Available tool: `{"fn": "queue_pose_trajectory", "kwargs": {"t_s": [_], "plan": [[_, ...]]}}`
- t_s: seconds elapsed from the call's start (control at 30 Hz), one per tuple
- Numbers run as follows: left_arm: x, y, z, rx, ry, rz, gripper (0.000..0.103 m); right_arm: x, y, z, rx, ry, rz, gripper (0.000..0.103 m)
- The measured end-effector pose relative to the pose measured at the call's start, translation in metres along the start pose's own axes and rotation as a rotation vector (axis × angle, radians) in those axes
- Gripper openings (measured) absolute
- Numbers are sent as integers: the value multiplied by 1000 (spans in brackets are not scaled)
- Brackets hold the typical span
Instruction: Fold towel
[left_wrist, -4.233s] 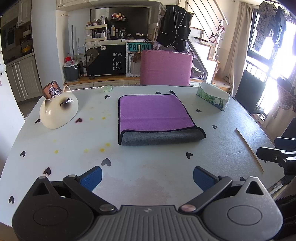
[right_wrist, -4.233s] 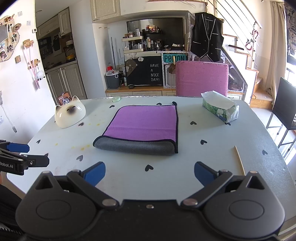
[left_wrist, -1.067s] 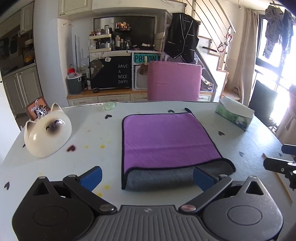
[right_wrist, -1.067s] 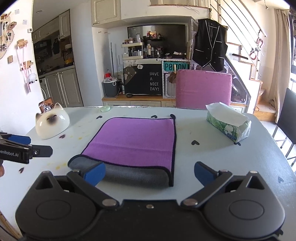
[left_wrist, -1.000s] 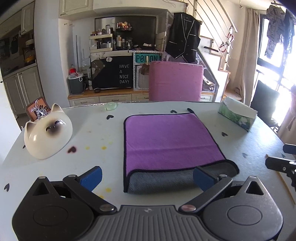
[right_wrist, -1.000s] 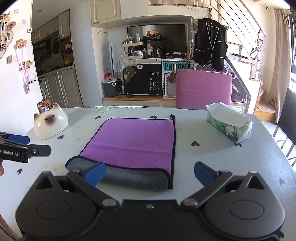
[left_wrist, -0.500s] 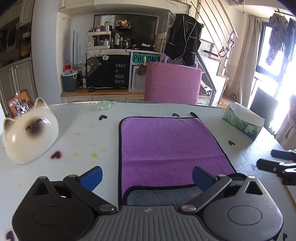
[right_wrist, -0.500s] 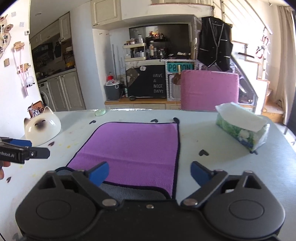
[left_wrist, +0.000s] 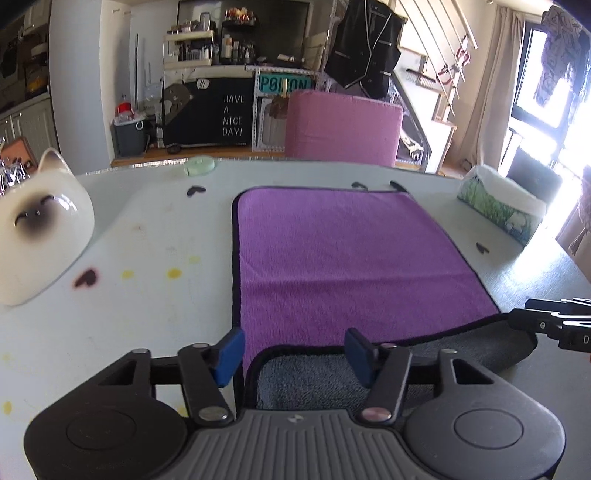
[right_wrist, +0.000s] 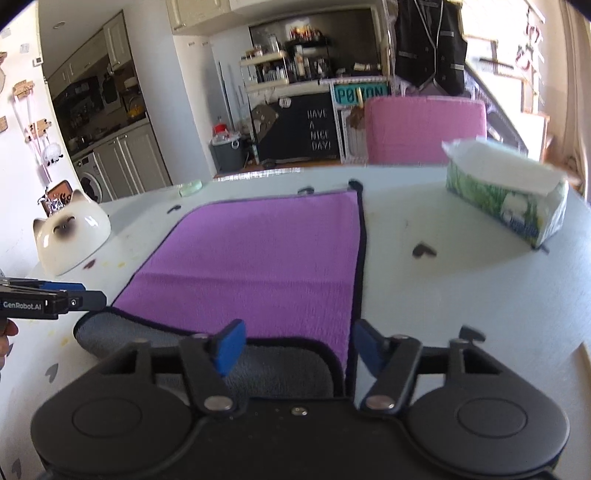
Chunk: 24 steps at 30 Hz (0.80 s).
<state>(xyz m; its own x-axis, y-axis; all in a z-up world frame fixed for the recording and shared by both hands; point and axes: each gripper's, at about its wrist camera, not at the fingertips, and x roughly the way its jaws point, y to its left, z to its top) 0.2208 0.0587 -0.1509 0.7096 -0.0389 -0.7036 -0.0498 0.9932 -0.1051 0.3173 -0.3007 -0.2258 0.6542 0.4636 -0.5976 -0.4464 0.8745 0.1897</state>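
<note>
Straddling the towel's (left_wrist: 343, 258) near folded edge, the left claw (left_wrist: 293, 354) and right claw (right_wrist: 297, 349) sit spread at either corner, likely ready to pinch and lift together.

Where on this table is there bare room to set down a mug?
Bare tabletop lies between the purple towel and the tissue box, and between the towel and the cat-face bowl. The towel's near edge is crowded by both grippers.

We see a purple terry towel (left_wrist: 343, 258) (right_wrist: 258, 258) with black-trimmed edges lying flat on the table, folded once, its grey underside showing as a rounded fold along the near edge.
</note>
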Motion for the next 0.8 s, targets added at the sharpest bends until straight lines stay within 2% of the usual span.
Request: {"fn": "queue_pose_trajectory", "kwargs": {"t_s": [0.43, 0.7, 0.8], "plan": [[6, 11, -11, -27, 49, -3, 36, 5, -10, -12, 48, 60, -11, 36], [6, 16, -18, -39, 75, 17, 34, 3, -6, -16, 33, 78, -18, 27], [5, 16, -19, -37, 76, 14, 25, 1, -5, -18, 30, 84, -25, 22]]}}
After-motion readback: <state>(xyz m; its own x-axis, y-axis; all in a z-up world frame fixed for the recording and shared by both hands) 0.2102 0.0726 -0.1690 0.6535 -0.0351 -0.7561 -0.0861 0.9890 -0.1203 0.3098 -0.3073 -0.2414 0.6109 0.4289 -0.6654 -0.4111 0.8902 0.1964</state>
